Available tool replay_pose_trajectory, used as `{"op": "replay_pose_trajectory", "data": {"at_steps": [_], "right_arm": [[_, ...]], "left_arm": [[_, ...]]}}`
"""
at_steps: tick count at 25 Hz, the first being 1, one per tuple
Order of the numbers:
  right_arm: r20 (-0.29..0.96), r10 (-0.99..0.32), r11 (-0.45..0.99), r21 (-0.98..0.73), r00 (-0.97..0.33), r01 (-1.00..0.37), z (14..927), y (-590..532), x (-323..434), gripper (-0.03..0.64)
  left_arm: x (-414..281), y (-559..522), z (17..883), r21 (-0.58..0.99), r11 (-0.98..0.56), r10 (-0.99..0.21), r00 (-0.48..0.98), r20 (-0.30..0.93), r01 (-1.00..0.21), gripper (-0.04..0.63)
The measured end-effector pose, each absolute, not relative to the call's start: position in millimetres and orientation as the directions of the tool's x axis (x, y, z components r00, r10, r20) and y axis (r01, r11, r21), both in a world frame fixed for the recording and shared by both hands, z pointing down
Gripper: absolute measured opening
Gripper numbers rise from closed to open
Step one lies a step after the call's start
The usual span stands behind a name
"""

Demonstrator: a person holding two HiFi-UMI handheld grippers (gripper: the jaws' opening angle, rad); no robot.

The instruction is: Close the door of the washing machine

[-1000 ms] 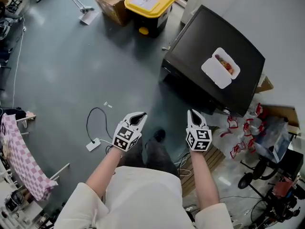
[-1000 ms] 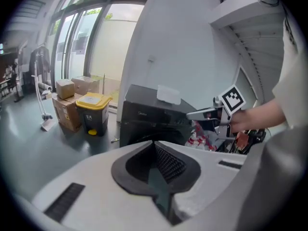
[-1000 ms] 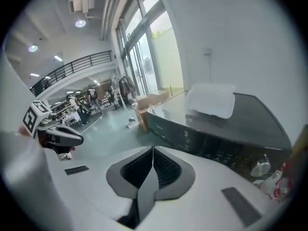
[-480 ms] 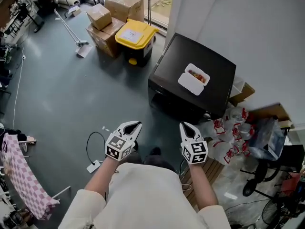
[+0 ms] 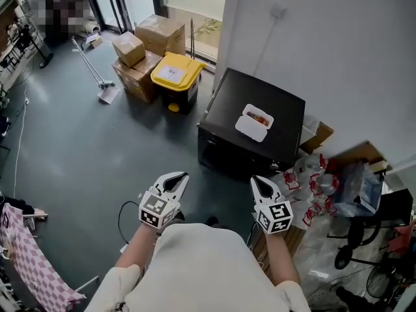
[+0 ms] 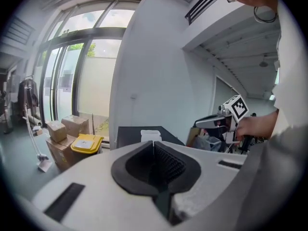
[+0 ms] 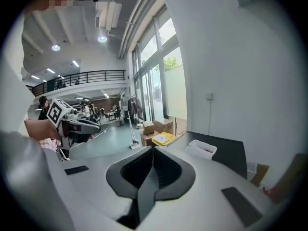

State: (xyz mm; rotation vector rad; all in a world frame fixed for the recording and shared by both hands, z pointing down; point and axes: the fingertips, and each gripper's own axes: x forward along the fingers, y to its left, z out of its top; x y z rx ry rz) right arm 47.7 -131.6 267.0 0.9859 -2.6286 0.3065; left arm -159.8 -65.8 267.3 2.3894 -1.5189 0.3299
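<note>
The washing machine [image 5: 255, 130] is a black box against the white wall, with a white lidded container [image 5: 254, 122] on its top. Its dark front [image 5: 224, 156] faces the open floor; I cannot make out the door on it. Both grippers hang in the air short of the machine, each held by a hand. My left gripper [image 5: 177, 177] is shut and empty. My right gripper [image 5: 260, 182] is shut and empty too. The left gripper view shows its jaws [image 6: 153, 143] closed, with the machine [image 6: 137, 131] beyond. In the right gripper view the jaws [image 7: 153, 149] are closed as well.
A yellow-lidded bin [image 5: 175, 77] and cardboard boxes [image 5: 146, 54] stand left of the machine. Red-and-white plastic bags [image 5: 318, 181] and a cardboard box [image 5: 317, 135] lie to its right. A cable [image 5: 127, 213] runs over the grey floor, and a pink checked cloth [image 5: 32, 259] hangs at the left.
Both grippers have risen and stayed shut. The head view has pulled back and tilted up, so the machine looks smaller and more of the room behind it shows.
</note>
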Motion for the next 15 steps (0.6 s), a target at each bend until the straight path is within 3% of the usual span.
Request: {"op": "replay_pose_trajectory", "data": {"at_steps": [15], "right_arm": [[0.244, -0.69, 0.682, -0.097, -0.681, -0.725, 217, -133, 24, 0.031]], "left_arm": [[-215, -77, 240, 0.083, -0.416, -0.854, 0.42, 0.308, -0.906, 0.014]]}}
